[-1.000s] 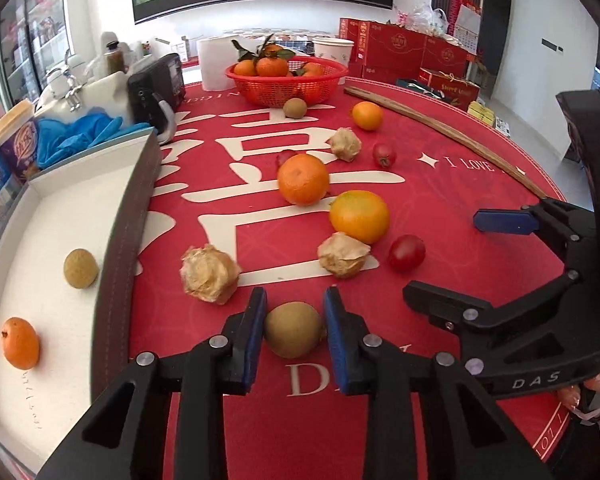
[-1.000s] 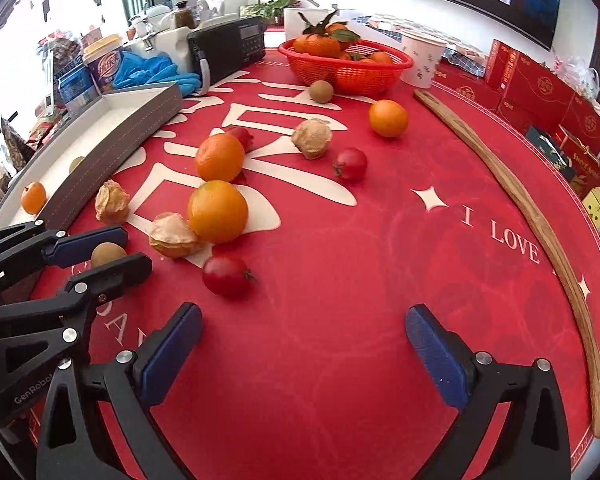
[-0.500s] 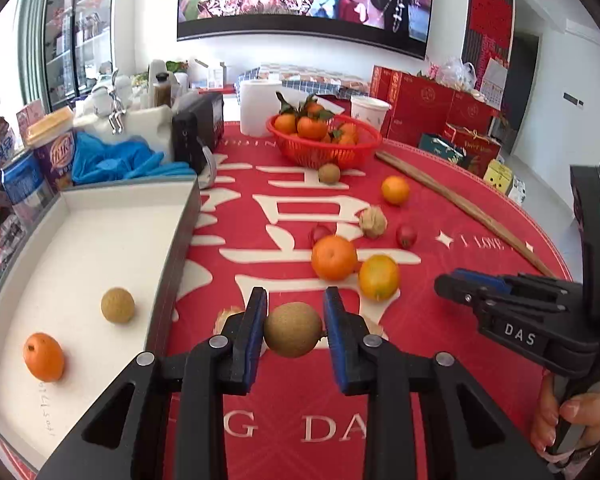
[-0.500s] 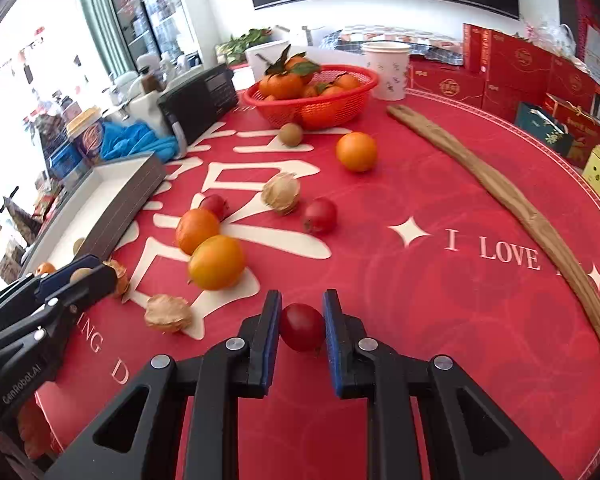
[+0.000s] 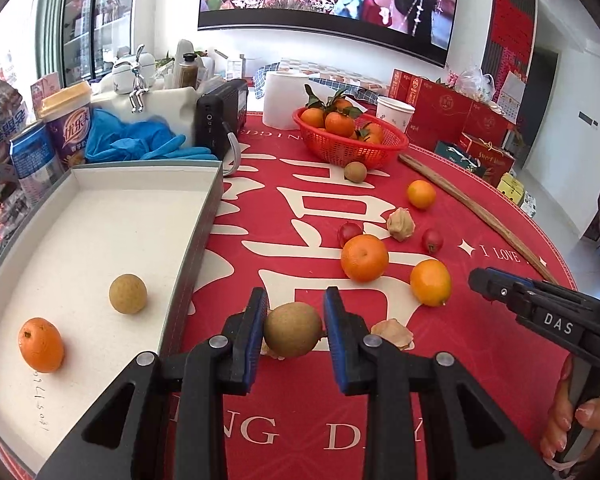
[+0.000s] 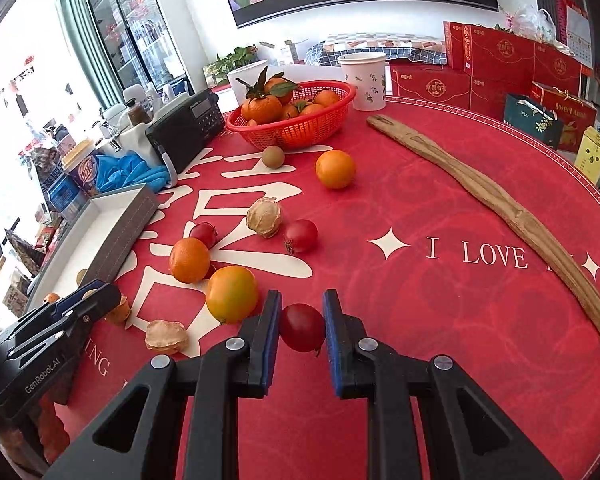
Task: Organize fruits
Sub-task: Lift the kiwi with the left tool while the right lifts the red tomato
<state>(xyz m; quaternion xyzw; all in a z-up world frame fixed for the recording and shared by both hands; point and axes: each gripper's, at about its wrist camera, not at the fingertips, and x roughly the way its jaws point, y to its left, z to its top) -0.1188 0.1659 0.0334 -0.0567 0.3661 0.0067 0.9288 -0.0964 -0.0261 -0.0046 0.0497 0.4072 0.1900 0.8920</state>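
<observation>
My left gripper [image 5: 294, 330] is shut on a brown kiwi [image 5: 293, 334] and holds it above the red tablecloth, just right of the white tray [image 5: 100, 240]. The tray holds a small orange [image 5: 41, 345] and a tan round fruit [image 5: 127, 293]. My right gripper [image 6: 302, 327] is shut on a red cherry tomato [image 6: 302, 327], lifted above the cloth. Loose on the cloth lie oranges [image 5: 364, 258] [image 5: 430, 282] [image 5: 421, 194], cherry tomatoes [image 5: 433, 240] [image 5: 349, 231], husked fruits [image 5: 400, 224] [image 5: 392, 331] and another kiwi [image 5: 355, 171].
A red basket of tangerines [image 5: 350, 140] stands at the back. A long wooden stick [image 6: 500, 204] lies along the right side. A black radio [image 5: 220, 118], blue gloves [image 5: 136, 142], cups and cans crowd the far left. Red gift boxes [image 6: 500, 64] stand behind.
Both grippers have risen with their fruit. The left one has carried the kiwi up and slightly toward the tray; the right one closed on the tomato a second ago and has lifted it.
</observation>
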